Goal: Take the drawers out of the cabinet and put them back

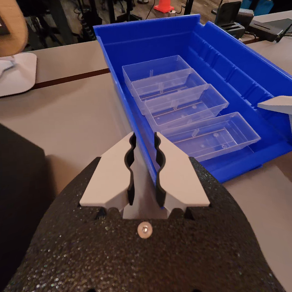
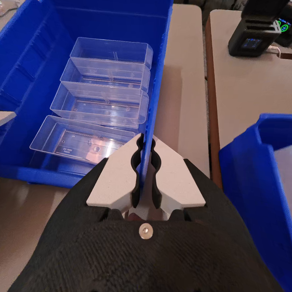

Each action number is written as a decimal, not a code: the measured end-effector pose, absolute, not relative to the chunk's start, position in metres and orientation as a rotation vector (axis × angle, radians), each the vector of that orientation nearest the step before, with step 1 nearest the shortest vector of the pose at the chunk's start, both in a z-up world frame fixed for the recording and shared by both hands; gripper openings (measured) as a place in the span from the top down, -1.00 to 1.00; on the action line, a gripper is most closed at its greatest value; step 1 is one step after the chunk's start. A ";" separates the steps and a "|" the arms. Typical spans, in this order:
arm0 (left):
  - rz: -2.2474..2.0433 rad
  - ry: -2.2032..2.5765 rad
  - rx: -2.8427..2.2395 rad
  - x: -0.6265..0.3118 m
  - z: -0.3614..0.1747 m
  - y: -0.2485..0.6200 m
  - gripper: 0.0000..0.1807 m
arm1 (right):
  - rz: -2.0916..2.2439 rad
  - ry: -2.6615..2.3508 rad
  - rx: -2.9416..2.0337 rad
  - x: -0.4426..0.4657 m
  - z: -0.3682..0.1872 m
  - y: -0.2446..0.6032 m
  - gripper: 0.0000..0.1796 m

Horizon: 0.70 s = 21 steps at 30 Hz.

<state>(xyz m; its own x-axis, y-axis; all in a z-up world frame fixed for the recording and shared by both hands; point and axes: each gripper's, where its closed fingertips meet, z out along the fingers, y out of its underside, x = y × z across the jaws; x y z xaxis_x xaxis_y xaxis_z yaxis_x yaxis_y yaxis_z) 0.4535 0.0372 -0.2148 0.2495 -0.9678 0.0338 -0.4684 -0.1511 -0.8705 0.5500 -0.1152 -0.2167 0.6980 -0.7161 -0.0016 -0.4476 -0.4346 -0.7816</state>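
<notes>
Several clear plastic drawers (image 1: 186, 109) lie empty in a row inside a blue bin (image 1: 142, 39) on the table. They also show in the right wrist view (image 2: 101, 107), in the same bin (image 2: 110, 19). My left gripper (image 1: 144, 134) straddles the bin's left wall near its front corner, fingers closed in on the wall. My right gripper (image 2: 147, 136) is shut on the bin's right wall near the front. Each gripper's tip shows at the edge of the other view. No cabinet is clearly visible.
A second blue container (image 2: 260, 189) stands close to the right of my right gripper. A dark object (image 1: 15, 173) sits at the left. Black electronic devices (image 2: 256, 39) are at the back right. A white pad (image 1: 17, 74) lies on the table (image 1: 71, 118) at the far left.
</notes>
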 end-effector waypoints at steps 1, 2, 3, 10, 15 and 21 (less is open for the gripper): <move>-0.808 1.327 -1.737 0.446 -0.214 0.037 0.80 | -0.438 0.897 -2.090 0.539 -0.217 -0.118 0.95; -0.809 1.329 -1.726 0.437 -0.214 0.037 0.82 | -0.447 0.913 -2.072 0.526 -0.217 -0.122 0.95; -0.817 1.334 -1.713 0.428 -0.213 0.036 0.84 | -0.455 0.926 -2.054 0.513 -0.217 -0.125 0.95; -0.865 1.414 -1.607 0.349 -0.210 0.023 0.91 | -0.544 0.993 -2.006 0.407 -0.215 -0.153 0.94; -0.910 1.457 -1.570 0.291 -0.209 0.015 0.89 | -0.531 1.022 -1.972 0.342 -0.214 -0.161 0.92; -0.943 1.460 -1.564 0.242 -0.208 0.018 0.80 | -0.507 0.963 -1.960 0.297 -0.214 -0.154 0.86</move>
<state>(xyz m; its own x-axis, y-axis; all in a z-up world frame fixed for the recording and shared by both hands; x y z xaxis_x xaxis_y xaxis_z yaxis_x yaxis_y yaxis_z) 0.2423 0.0177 -0.2078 0.0635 -0.9979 0.0077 -0.4176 -0.0336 -0.9080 0.2975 -0.1538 -0.2136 0.6177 -0.7862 -0.0159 -0.4320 -0.3224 -0.8423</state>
